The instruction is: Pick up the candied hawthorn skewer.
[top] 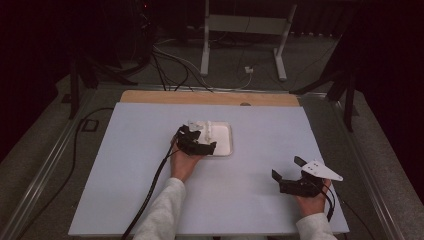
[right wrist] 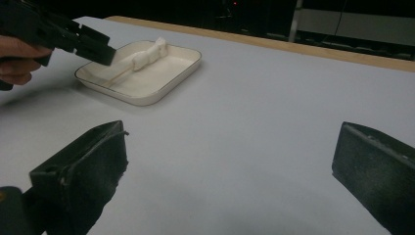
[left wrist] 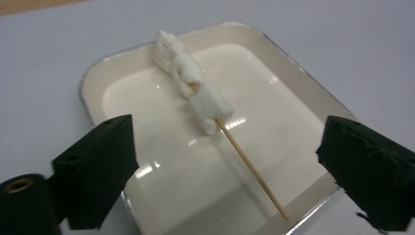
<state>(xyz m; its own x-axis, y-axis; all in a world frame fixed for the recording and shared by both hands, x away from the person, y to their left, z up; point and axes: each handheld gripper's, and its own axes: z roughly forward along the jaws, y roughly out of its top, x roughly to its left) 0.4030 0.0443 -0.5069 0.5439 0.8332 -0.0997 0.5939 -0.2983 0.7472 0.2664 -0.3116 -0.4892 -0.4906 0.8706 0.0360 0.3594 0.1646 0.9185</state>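
Observation:
A shallow white tray (top: 223, 142) sits mid-table on the pale sheet. In it lies a wooden skewer (left wrist: 249, 166) threaded with white marshmallows (left wrist: 191, 81), stick end toward the near rim. My left gripper (top: 197, 139) hovers over the tray's near left part, jaws open; in the left gripper view (left wrist: 227, 147) its pads stand wide on either side of the stick and touch nothing. My right gripper (top: 286, 167) rests open near the table's front right, nothing between its jaws (right wrist: 235, 161). From there the tray (right wrist: 166, 83) and left gripper (right wrist: 93, 46) are seen far left.
The pale sheet (top: 125, 165) covers a wooden table whose far edge (top: 210, 97) shows bare. A cable (top: 155, 185) trails from the left gripper toward the front edge. Behind the table are a white stand (top: 245, 30) and floor cables.

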